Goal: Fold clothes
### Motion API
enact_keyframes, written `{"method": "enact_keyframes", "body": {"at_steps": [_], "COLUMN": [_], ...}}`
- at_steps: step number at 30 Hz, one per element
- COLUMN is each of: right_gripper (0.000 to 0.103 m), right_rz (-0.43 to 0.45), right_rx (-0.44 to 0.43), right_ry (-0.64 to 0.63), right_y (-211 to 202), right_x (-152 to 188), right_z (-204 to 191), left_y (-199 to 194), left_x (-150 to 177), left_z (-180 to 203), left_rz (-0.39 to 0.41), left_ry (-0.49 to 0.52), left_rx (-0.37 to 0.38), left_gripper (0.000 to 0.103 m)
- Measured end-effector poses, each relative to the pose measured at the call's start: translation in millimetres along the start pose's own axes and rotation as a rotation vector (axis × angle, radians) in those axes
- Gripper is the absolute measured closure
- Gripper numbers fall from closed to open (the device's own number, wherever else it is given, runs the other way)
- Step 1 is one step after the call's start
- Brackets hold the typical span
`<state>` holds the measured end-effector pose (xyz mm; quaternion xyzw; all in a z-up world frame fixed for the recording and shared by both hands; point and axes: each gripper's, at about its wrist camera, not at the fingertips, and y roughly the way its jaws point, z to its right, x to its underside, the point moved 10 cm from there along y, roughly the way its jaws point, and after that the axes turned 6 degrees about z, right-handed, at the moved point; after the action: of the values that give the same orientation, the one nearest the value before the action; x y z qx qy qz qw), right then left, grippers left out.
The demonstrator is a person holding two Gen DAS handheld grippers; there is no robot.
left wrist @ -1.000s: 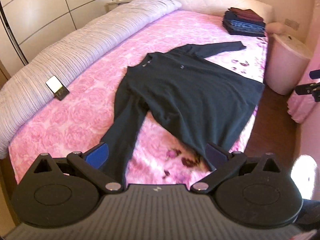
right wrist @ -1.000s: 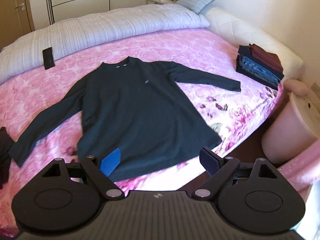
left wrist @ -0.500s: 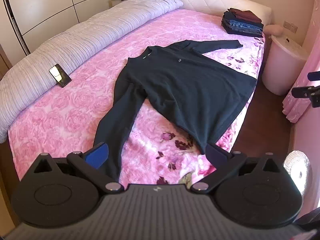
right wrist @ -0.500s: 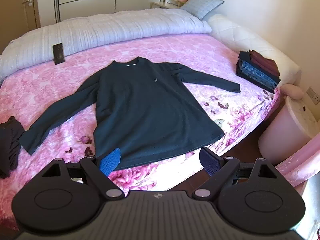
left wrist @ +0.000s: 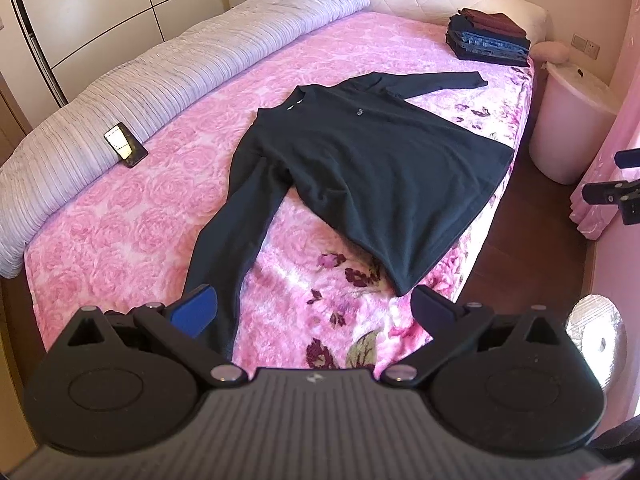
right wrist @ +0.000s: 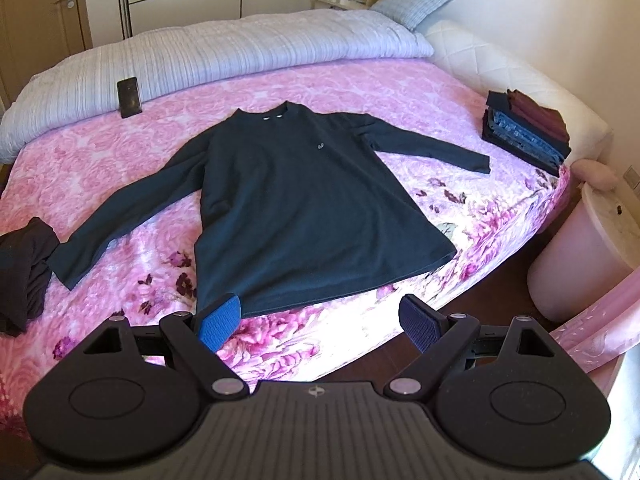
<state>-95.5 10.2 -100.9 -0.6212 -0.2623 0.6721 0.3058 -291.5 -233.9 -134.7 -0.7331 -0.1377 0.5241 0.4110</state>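
1. So, both cameras saw more of the room than they did a second earlier: the bed (right wrist: 360, 80) sat lower and smaller in each view, and the floor edge showed. Both grippers had pulled up and back from the shirt (right wrist: 304, 208).
2. Left gripper (left wrist: 314, 306) had its fingers spread wide with nothing between them, and hung over the near edge of the bed, close to the cuff of the shirt's near sleeve.
3. Right gripper (right wrist: 320, 318) was the same, spread and empty, hovering past the shirt's hem.
4. The shirt lay flat on the pink cover, front up, both sleeves stretched out to the sides, collar toward the duvet (right wrist: 240, 52). No fold in it at all.
5. A folded stack (right wrist: 528, 128) sat on the far right corner, and a dark crumpled garment (right wrist: 24, 264) lay at the left edge by one cuff.
6. Reading of it: the retreat looked like stepping back from a shirt smoothed out for folding. Nothing was gripped, so the fold itself wasn't under way at that moment.
7. A phone (left wrist: 126, 150) leaned against the duvet, well clear.
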Motion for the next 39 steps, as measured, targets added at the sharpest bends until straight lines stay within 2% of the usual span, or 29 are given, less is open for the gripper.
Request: {"method": "enact_keyframes", "body": {"at_steps": [16,22,25,29,33,36,39], "right_gripper": [0.015,0.015,0.015,0.015,0.015,0.015,0.023], "right_rz": [-0.027,-0.029,-0.021,0.013,0.035,0.077,0.111], "right_rx": [-0.035,-0.073,-0.129,-0.241,-0.364,-0.472,-0.536], "right_ry": [-0.02,-0.049,-0.07,-0.193,-0.349,-0.469,-0.569], "right_y": [8,13,18,26,36,41,53], "right_x": [8,6,6,5,6,4,6], "right_z": [-4,-13,-24,-63,-126,-184,-235], "left_y": [-2,-4,-10,-24,-29,-20,6], "left_x": [8,19,35,64,91,99,96], "left_z": [-1,-10,-27,-67,-112,-138,-163], "left_rz": [-0.021,-0.041,-0.055,-0.073,-0.104,-0.086,-0.047], "left_ry": [-0.018,-0.037,-0.057,-0.114,-0.185,-0.205,-0.182], "left_rx": [-0.031,-0.062,-0.108,-0.184,-0.244,-0.252,-0.248], "left_gripper": [0.001,0.001,0.001,0.001,0.001,0.001,0.001]}}
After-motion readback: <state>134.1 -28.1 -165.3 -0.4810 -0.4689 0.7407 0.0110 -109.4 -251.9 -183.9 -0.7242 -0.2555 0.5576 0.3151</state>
